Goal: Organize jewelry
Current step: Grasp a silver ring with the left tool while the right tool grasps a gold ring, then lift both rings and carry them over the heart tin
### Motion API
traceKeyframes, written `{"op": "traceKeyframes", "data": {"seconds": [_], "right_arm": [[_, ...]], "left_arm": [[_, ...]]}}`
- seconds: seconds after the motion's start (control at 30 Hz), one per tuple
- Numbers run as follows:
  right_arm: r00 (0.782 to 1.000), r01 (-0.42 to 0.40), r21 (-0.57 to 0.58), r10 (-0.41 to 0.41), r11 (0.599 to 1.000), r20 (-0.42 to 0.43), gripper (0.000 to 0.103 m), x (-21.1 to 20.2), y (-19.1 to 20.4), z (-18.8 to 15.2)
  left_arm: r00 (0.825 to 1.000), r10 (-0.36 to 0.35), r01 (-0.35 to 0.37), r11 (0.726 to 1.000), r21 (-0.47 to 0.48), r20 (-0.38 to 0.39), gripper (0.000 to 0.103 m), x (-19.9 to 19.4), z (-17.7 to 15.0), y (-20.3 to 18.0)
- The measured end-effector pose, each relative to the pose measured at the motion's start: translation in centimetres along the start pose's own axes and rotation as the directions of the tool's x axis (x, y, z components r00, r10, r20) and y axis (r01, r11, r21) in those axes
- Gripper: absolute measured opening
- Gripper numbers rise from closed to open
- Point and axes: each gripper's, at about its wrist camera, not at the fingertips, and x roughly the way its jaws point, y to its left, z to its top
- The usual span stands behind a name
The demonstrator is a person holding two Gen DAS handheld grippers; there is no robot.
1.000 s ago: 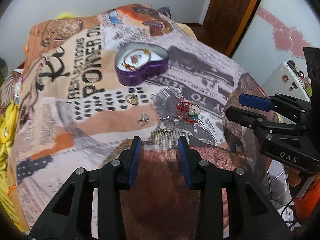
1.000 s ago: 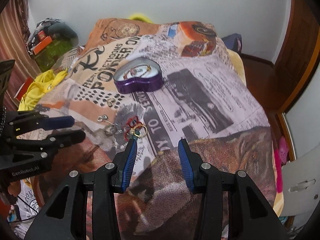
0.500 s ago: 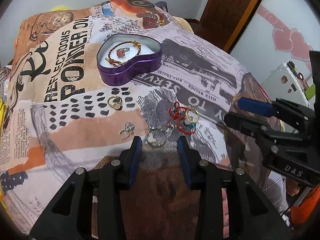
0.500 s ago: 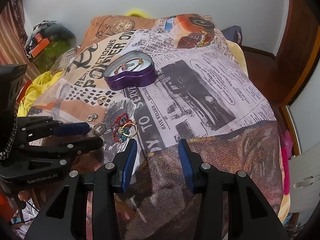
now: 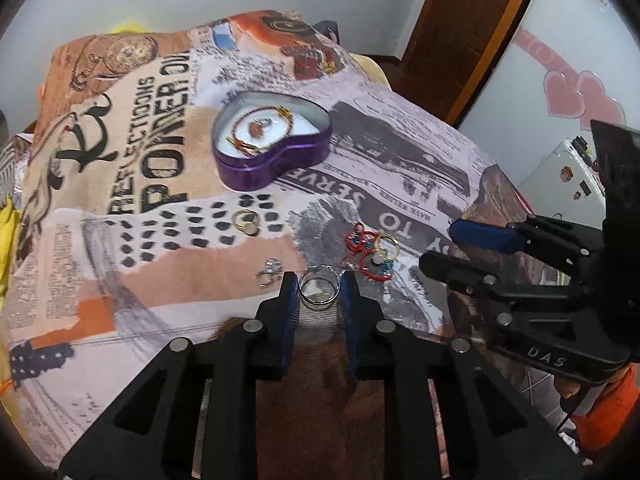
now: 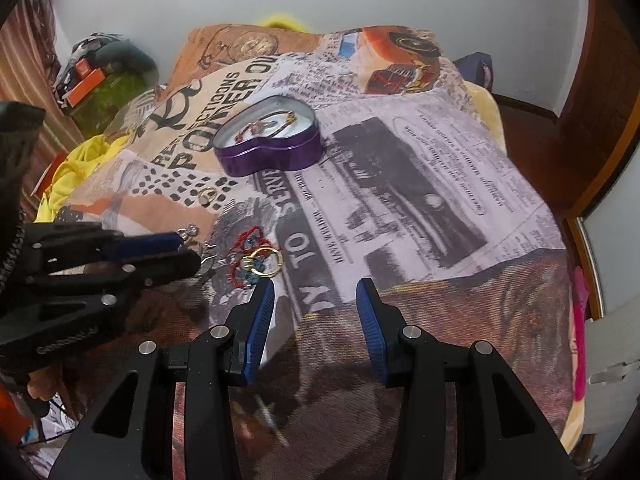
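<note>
A purple heart-shaped tin (image 5: 272, 152) stands open on the printed bedspread, with a beaded bracelet and a ring inside; it also shows in the right wrist view (image 6: 272, 144). My left gripper (image 5: 319, 286) has closed its blue pads around a silver ring (image 5: 319, 290) lying on the cloth. A small silver ring (image 5: 269, 274) lies left of it, a gold ring (image 5: 246, 222) farther back. A red cord bracelet with gold rings (image 5: 372, 254) lies to the right, also seen in the right wrist view (image 6: 256, 260). My right gripper (image 6: 316, 300) is open and empty, just right of that pile.
The bedspread (image 6: 400, 200) covers a bed that drops off at the right toward a wooden door (image 5: 476, 20). Yellow clothes and clutter (image 6: 72, 168) lie off the left side. A white appliance (image 5: 568, 176) stands at the right.
My left gripper moved forward and narrowed its jaws around the silver ring. My right gripper crept closer to the red bracelet pile and stayed open.
</note>
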Motion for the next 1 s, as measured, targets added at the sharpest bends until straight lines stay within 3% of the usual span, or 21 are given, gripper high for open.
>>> {"op": "traceKeyframes", "data": {"seconds": [0.57,0.83,1.0], "right_arm": [[1.0,-0.007,-0.079,0.006,0.997,-0.008,0.039,2.4,2.1,0.9],[1.0,0.002,-0.079,-0.002,0.997,0.0,0.022,2.6,1.8,1.0],[1.0,-0.005,-0.074,0.005,0.997,-0.003,0.021,2.4,1.8,1.1]], "left_arm": [[0.999,0.017,-0.016,1.0,-0.024,0.037,0.02,-0.9,-0.4,1.1],[0.999,0.015,-0.014,1.0,-0.026,0.035,0.02,-0.8,-0.6,1.1],[0.999,0.019,-0.018,1.0,-0.023,0.043,0.02,-1.3,-0.8,1.0]]}}
